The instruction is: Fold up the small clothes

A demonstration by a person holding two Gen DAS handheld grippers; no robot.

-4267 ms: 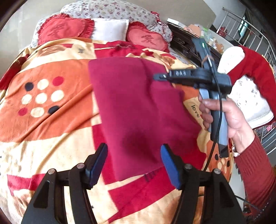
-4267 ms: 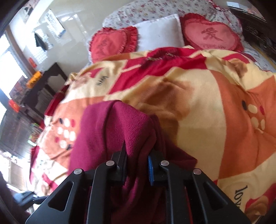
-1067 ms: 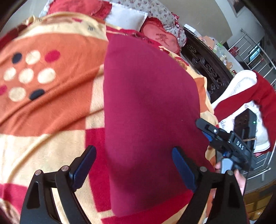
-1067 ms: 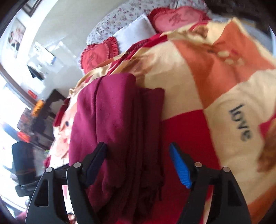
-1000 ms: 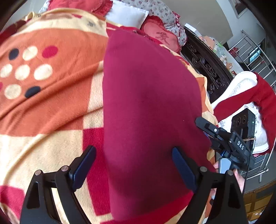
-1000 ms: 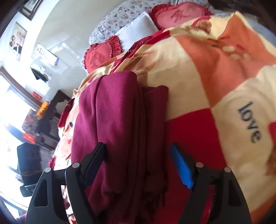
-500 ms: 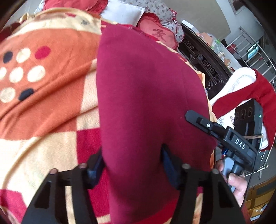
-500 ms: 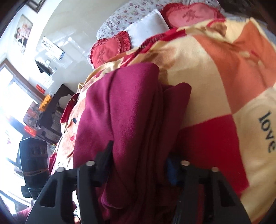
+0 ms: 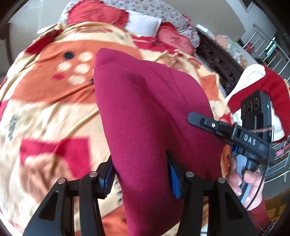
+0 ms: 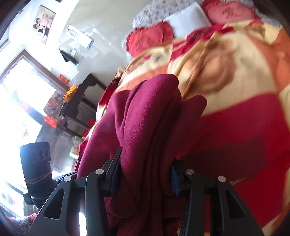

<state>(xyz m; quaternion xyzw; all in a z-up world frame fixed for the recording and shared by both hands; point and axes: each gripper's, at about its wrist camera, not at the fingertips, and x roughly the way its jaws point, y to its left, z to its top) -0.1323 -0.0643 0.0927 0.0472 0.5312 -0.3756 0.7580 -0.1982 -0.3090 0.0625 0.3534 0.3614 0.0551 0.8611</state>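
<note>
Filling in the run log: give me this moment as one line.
left claw: shut on maroon garment | right claw: shut on maroon garment | garment: folded, over blanket

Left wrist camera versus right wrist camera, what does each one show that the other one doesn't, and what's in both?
Only the left wrist view shows the right gripper from outside, with the right hand on its handle, a dark carved cabinet and a red and white garment beside the bed.

Only the right wrist view shows a bright window, a wall photo and the left gripper's camera housing.

Both show the folded maroon garment clamped between blue pads, the patterned blanket, heart cushions and a white pillow.
</note>
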